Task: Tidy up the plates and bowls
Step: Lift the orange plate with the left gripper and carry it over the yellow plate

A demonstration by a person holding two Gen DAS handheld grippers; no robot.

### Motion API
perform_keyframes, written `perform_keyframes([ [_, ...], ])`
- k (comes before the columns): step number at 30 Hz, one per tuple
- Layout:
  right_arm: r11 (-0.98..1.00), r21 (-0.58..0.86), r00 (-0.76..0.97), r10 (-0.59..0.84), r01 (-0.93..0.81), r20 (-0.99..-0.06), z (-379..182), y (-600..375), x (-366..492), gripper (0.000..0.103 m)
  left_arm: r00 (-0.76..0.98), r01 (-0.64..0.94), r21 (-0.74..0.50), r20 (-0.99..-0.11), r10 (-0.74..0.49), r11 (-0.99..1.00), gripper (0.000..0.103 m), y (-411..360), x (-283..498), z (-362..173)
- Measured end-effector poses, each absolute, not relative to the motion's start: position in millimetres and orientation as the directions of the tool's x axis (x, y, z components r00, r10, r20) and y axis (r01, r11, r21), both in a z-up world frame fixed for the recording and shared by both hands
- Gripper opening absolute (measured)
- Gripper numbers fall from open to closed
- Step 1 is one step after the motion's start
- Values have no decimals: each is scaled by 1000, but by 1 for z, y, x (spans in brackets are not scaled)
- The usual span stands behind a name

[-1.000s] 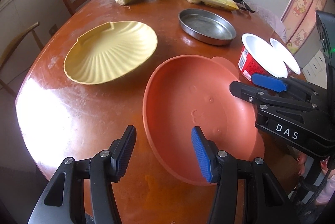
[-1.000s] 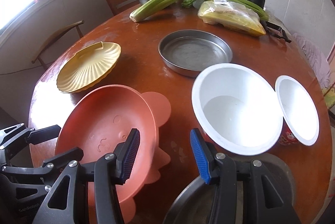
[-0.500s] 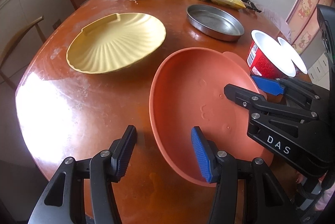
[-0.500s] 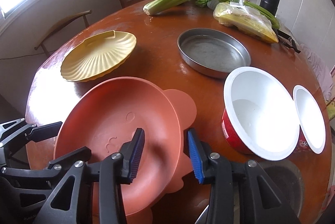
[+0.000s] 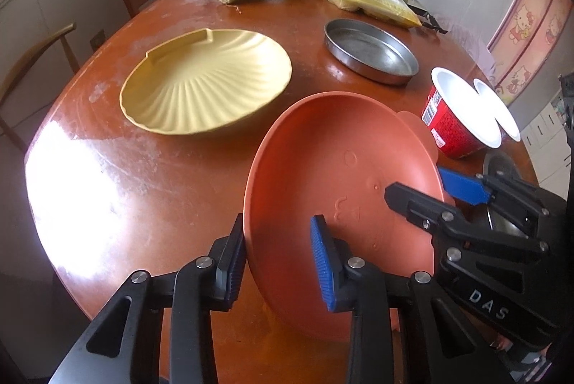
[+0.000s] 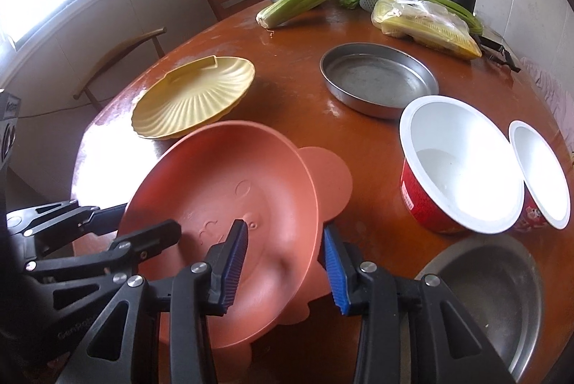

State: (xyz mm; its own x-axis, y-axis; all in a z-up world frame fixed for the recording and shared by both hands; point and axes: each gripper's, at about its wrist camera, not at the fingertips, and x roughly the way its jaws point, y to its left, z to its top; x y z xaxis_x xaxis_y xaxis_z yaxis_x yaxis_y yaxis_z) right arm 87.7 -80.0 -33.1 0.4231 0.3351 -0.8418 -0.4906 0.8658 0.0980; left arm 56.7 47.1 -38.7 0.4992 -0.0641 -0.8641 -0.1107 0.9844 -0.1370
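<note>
1. Left wrist view. My left gripper point(image 5: 276, 262) has its jaws partly apart, straddling the near rim of the orange plate point(image 5: 340, 168). The left pad lies against the rim's outer edge; the blue right pad point(image 5: 323, 267) sits over the plate's inner face, whether touching I cannot tell. No firm clamp is visible.
2. Same view. The orange plate is tilted, its left edge raised off the round wooden table point(image 5: 143, 176), near the front edge of the table.
3. Same view. My right gripper point(image 5: 427, 190) enters from the right, with one black finger over the plate's inner face and one blue pad behind the rim.
4. Same view. The yellow shell plate point(image 5: 204, 82) lies flat, beyond and left of the orange plate, apart from it. The steel pan point(image 5: 369, 50) stands further back; the red cup point(image 5: 455, 118) is at right.
5. Right wrist view. My right gripper point(image 6: 283, 262) has its jaws narrowly apart with the orange plate's point(image 6: 222, 204) right rim between them: left pad over the inner face, blue right pad point(image 6: 335, 272) just outside the rim. Contact is uncertain.
6. Same view. My left gripper point(image 6: 118, 222) reaches the plate's left rim, one finger inside, one outside.
7. Same view. Red cup point(image 6: 459, 165) and a smaller white-lined cup point(image 6: 538, 176) stand side by side at right, touching; a steel bowl point(image 6: 491, 290) sits at lower right.
</note>
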Motion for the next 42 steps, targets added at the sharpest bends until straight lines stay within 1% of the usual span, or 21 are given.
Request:
perform_keyframes([
  [16, 871, 119, 437, 352, -476, -828, -10, -66, 87, 43, 528, -105, -144, -847, -67, 984, 35, 69, 66, -13],
  [25, 882, 102, 468, 339, -461, -816, 7, -50, 96, 43, 553, -94, -156, -829, -78, 983, 35, 90, 79, 4],
  [42, 851, 87, 474, 370, -518, -799, 37, 21, 132, 43, 578, -148, -127, -816, -18, 981, 35, 155, 112, 31],
])
